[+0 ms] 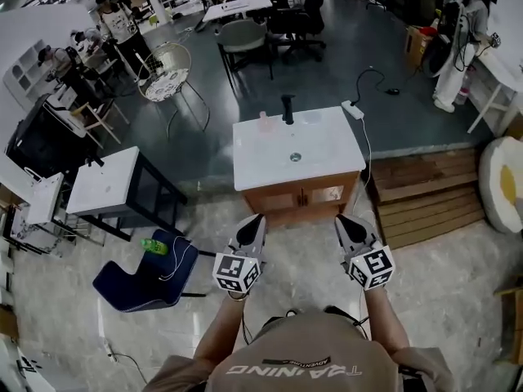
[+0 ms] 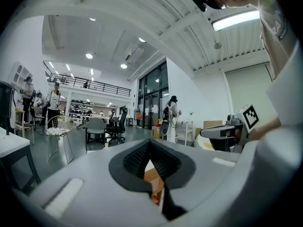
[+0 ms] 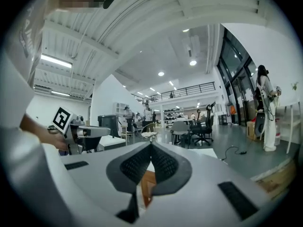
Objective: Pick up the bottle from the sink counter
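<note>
Both grippers are held level, side by side, in front of the person. The left gripper [image 1: 256,219] is clenched with its pads meeting at the tips and nothing between them. The right gripper [image 1: 341,219] is the same, closed on nothing. Ahead of them stands the sink counter [image 1: 327,149], and the pale pink bottle [image 1: 263,122] stands upright at its far edge, just left of the black faucet [image 1: 288,109]. That puts the bottle well apart from both grippers, across the whole white top, and nearer the left one's line.
</note>
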Tool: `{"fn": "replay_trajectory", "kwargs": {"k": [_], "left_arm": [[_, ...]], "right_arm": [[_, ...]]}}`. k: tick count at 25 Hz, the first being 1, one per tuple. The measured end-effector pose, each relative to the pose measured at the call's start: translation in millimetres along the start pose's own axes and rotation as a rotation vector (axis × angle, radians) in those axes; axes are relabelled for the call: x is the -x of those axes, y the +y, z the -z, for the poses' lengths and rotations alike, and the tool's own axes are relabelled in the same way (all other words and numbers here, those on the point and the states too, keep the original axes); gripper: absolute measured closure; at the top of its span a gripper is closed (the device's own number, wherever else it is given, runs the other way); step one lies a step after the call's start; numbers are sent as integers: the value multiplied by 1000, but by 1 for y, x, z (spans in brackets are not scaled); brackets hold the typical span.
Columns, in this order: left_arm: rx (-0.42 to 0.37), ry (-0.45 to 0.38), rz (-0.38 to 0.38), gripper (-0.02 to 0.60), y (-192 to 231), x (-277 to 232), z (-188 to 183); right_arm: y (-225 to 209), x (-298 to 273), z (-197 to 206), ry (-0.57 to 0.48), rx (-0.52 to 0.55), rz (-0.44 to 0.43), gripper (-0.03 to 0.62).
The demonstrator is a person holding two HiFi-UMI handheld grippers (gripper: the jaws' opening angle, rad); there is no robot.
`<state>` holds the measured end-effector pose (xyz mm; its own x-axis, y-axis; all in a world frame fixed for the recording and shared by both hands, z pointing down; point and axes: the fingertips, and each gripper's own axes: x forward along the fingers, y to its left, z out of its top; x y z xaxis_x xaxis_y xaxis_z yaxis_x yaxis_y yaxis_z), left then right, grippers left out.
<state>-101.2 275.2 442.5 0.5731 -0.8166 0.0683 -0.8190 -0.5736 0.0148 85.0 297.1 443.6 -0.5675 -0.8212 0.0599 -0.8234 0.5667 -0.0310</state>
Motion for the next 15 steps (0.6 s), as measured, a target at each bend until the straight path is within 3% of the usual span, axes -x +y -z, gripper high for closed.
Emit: {"fn": "replay_trajectory", "kwargs": {"k": [6,15], "left_arm": [[5,53,72,574,11,-8,33],[37,41,-4,574,28,-51,18]], "right_arm": [[3,-5,24,51,-25,32,586],[-47,-36,21,37,-2,-12,586]]}}
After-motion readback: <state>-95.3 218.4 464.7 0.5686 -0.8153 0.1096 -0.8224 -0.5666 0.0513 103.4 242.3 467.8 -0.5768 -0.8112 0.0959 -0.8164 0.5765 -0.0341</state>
